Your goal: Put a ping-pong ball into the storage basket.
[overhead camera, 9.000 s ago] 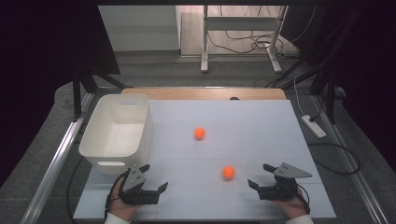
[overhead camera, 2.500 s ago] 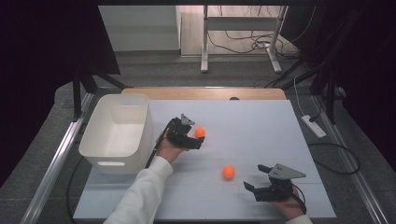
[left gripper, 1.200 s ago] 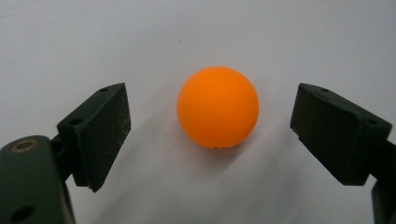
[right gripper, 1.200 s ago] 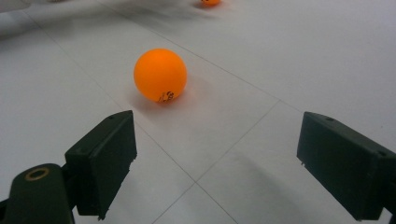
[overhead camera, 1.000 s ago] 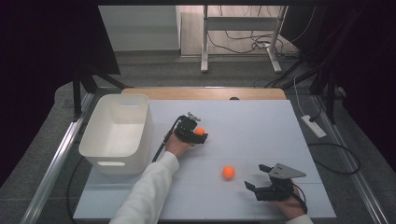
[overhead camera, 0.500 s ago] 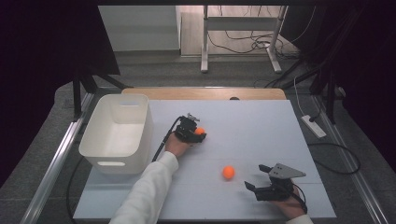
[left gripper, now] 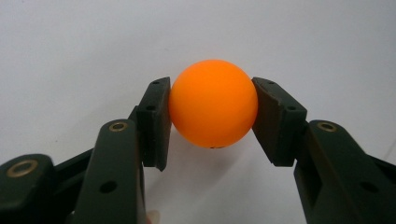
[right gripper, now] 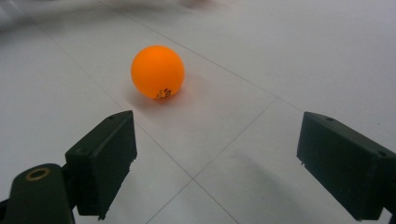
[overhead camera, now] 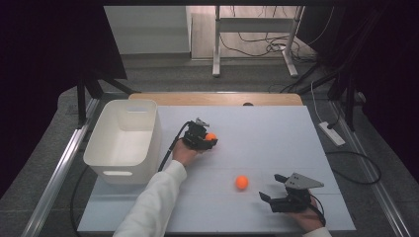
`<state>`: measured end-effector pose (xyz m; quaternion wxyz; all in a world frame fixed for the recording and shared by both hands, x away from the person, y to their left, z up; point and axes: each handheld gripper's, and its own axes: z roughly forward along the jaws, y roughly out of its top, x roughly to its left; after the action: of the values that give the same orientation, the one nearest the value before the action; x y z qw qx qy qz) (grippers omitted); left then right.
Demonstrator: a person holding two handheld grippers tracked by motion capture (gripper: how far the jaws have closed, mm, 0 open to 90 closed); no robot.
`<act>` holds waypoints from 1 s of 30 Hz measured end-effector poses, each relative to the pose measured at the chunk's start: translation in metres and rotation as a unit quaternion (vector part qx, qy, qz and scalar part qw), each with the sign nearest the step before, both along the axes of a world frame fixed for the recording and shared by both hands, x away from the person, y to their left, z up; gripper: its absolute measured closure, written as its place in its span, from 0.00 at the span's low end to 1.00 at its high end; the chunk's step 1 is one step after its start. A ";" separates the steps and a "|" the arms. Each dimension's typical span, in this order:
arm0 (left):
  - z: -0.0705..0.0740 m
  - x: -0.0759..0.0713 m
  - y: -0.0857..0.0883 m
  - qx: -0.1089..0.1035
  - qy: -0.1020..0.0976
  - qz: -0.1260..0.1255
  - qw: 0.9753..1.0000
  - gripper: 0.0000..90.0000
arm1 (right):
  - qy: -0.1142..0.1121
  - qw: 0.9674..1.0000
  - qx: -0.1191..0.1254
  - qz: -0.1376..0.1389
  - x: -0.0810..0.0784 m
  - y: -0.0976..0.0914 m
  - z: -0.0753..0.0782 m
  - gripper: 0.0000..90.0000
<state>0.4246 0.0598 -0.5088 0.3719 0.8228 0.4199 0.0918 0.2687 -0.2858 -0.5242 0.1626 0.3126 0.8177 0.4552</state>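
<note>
While the white table (overhead camera: 276, 123) spreads across the high view as the biggest thing in sight, a white bin (overhead camera: 123, 140) stands on its left part, at about nine o'clock from the table's middle, open side up.

Next in size come the two tools. From six o'clock a white sleeve (overhead camera: 153, 202) runs up to the left gripper (overhead camera: 208, 139), which sits just right of the bin, near the table's centre. Its jaws have just been closing, and they now clamp the far orange ball (left gripper: 213, 109) between them: in the left gripper view both pads (left gripper: 156, 121) press on the ball's sides, with white table surface behind and under it. The right gripper (overhead camera: 272, 190) rests at about five o'clock on the table, held by a hand at the near edge, with a grey three-cornered plate on top. Its jaws stand wide apart with nothing between them.

Smallest is the near orange ball (overhead camera: 241, 182), lying free on the table at about ten o'clock from the right gripper, close ahead of its tips but apart from them; in the right gripper view it shows a small dark print low on its side.
</note>
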 end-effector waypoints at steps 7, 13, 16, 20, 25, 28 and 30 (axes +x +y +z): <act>0.009 -0.013 0.002 -0.016 -0.006 -0.005 1.000 0.56 | -0.002 1.000 -0.001 -0.009 0.000 -0.002 0.001 0.13; 0.016 -0.021 0.008 -0.024 -0.013 0.001 1.000 0.56 | 0.000 1.000 -0.001 -0.009 0.001 -0.002 0.001 0.13; 0.018 -0.027 0.010 -0.027 -0.018 0.000 0.999 0.56 | 0.001 1.000 -0.002 -0.009 0.000 -0.001 0.000 0.13; 0.022 -0.035 0.015 -0.032 -0.029 -0.002 0.999 0.56 | 0.001 1.000 -0.004 -0.007 0.000 0.000 0.000 0.13; 0.027 -0.041 0.017 -0.039 -0.036 -0.007 0.999 0.56 | 0.002 1.000 0.005 -0.005 0.000 0.001 0.001 0.13; 0.031 -0.045 0.018 -0.044 -0.039 -0.006 0.998 0.56 | 0.002 1.000 0.005 -0.005 -0.001 0.001 0.002 0.13; 0.033 -0.049 0.018 -0.043 -0.042 -0.006 0.998 0.56 | 0.000 1.000 0.005 -0.005 0.000 0.000 0.002 0.13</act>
<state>0.3756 0.0781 -0.4754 0.4246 0.8043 0.4020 0.1063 0.2683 -0.2861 -0.5226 0.1631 0.3177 0.8139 0.4583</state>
